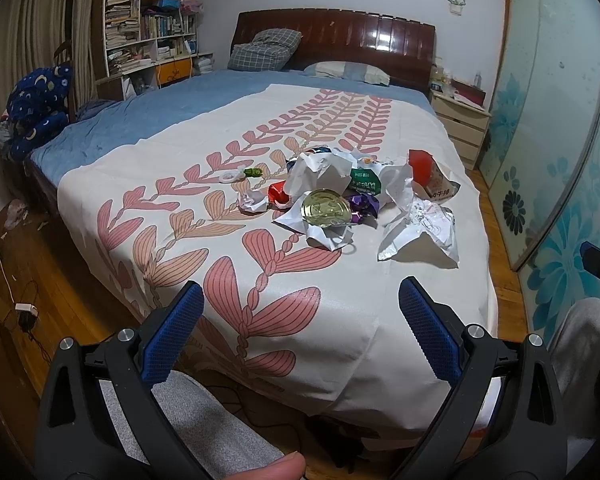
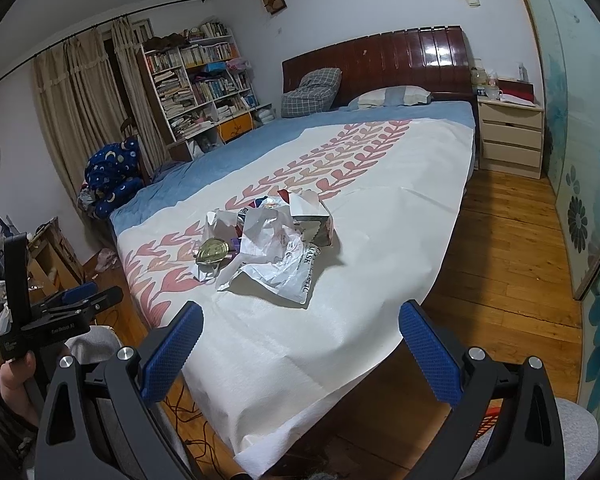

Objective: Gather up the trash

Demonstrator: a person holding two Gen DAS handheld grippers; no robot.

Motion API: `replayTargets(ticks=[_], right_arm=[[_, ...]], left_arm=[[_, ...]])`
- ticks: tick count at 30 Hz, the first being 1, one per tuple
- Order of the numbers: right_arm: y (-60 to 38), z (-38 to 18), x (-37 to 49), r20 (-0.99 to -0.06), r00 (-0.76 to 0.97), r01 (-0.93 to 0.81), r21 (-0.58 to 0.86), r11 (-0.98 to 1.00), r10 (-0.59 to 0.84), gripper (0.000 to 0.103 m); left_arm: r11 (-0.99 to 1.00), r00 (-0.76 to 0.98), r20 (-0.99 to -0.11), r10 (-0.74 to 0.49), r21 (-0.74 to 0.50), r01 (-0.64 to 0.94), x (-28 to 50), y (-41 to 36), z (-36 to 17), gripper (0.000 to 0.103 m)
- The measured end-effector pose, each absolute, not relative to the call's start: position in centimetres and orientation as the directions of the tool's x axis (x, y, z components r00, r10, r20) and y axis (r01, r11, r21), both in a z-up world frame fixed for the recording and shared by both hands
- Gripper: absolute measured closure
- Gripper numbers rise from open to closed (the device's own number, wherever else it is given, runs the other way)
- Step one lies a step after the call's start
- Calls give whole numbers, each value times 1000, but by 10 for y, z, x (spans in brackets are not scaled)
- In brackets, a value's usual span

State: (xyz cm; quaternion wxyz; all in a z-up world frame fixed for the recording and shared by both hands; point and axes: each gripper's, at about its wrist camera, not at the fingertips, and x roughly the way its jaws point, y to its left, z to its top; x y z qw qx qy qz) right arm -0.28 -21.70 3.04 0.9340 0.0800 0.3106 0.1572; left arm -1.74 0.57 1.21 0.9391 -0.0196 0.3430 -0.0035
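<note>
A pile of trash (image 1: pixel 340 196) lies on the white leaf-patterned sheet (image 1: pixel 260 280) near the foot of the bed. It holds crumpled white paper (image 1: pixel 420 232), a gold can lid (image 1: pixel 325 208), a red wrapper (image 1: pixel 278 192), a purple wrapper (image 1: pixel 364 204), a green packet (image 1: pixel 365 180) and a red cup (image 1: pixel 420 166). The pile also shows in the right wrist view (image 2: pixel 272 240). My left gripper (image 1: pixel 300 332) is open and empty, short of the pile at the bed's foot. My right gripper (image 2: pixel 300 344) is open and empty over the bed's corner.
A small green-and-white scrap (image 1: pixel 242 174) lies left of the pile. A bedside cabinet (image 2: pixel 510 136) stands at the right of the headboard. A bookshelf (image 1: pixel 148 28) and blue bundle (image 1: pixel 40 108) are at the left. Cables (image 1: pixel 16 300) lie on the wooden floor (image 2: pixel 500 264).
</note>
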Motion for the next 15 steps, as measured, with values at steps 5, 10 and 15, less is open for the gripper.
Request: replayTargets(ticks=[5,10,15], right_arm=[[-216,30,-2,-559,753,-247,247,937,346,6],[-209,31,1,-571,738,-266,245,932,360,6],[-180,49,34,-565,692,-353,279,893,450,6]], left_arm=[[999,767,-641,-21,-44,-9,-17,7,12,6],[998,773,-634,-25,-63,-19,-17,10,14,6],[995,788,-614,-38,-96,-28,-17,15,19,6]])
